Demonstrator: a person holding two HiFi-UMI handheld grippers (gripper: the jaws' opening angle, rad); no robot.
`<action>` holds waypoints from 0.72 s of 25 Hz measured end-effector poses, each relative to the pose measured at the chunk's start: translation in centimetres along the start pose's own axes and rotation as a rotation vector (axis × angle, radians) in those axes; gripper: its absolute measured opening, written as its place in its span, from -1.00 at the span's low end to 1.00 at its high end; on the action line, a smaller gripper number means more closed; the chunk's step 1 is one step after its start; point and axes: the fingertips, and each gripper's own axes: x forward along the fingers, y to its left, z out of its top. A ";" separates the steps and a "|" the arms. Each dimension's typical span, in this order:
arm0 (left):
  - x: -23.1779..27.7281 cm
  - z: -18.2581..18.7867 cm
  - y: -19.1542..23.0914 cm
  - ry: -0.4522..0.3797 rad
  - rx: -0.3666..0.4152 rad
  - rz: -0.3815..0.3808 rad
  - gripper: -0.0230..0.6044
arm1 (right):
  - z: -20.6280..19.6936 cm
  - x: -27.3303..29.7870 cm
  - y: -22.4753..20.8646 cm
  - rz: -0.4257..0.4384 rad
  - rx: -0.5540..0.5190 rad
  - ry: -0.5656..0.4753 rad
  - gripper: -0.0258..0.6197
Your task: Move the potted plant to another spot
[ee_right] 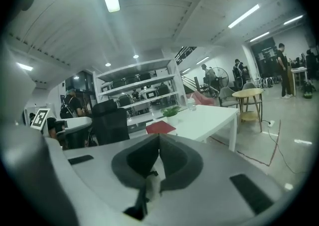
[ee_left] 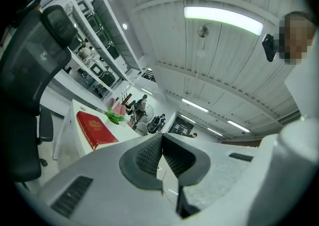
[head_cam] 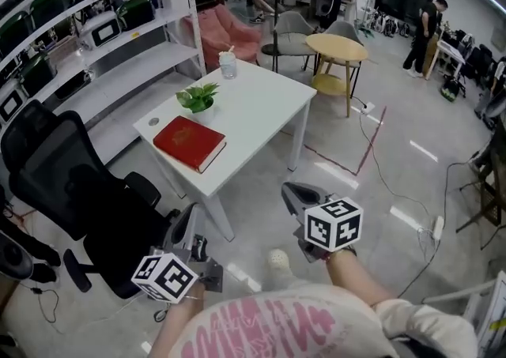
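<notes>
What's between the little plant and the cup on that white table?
Nothing; in the head view, only bare white tabletop separates the potted plant from the cup.

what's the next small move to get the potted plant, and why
Probably bring the right gripper toward the potted plant and open its fingers: it hangs short of the white table, shut and empty, and the plant stands untouched beside the red book.

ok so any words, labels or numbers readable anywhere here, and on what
None can be read.
red book: gold cover stamp, too small to read.
shirt: pink lettering, cut off and warped, unreadable.
marker cubes: black-and-white patterns only, no words.
</notes>
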 end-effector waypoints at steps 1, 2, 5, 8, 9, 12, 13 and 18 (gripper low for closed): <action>0.1 0.0 0.5 0.000 -0.009 0.004 -0.92 | -0.1 0.7 0.1 0.006 0.002 0.006 -0.90; 0.2 0.0 1.0 0.000 -0.010 0.012 -0.92 | -0.1 1.5 0.2 0.015 0.000 0.010 -0.90; 1.1 0.0 2.9 0.002 -0.004 0.044 -0.92 | 0.5 3.6 0.3 0.041 -0.022 0.014 -0.90; 2.5 0.1 4.3 0.004 0.000 0.060 -0.92 | 1.1 6.0 -0.5 0.061 -0.032 0.023 -0.90; 3.1 0.3 4.8 0.000 0.002 0.063 -0.92 | 1.3 7.1 -0.9 0.068 -0.032 0.026 -0.90; 5.4 0.8 6.3 -0.004 0.008 0.071 -0.92 | 2.4 10.7 -2.1 0.096 -0.027 0.029 -0.90; 6.4 1.0 6.7 -0.003 0.010 0.072 -0.92 | 3.0 11.8 -2.5 0.107 -0.028 0.026 -0.91; 11.9 3.0 8.9 -0.034 -0.002 0.086 -0.92 | 6.5 17.3 -5.4 0.144 -0.042 0.029 -0.90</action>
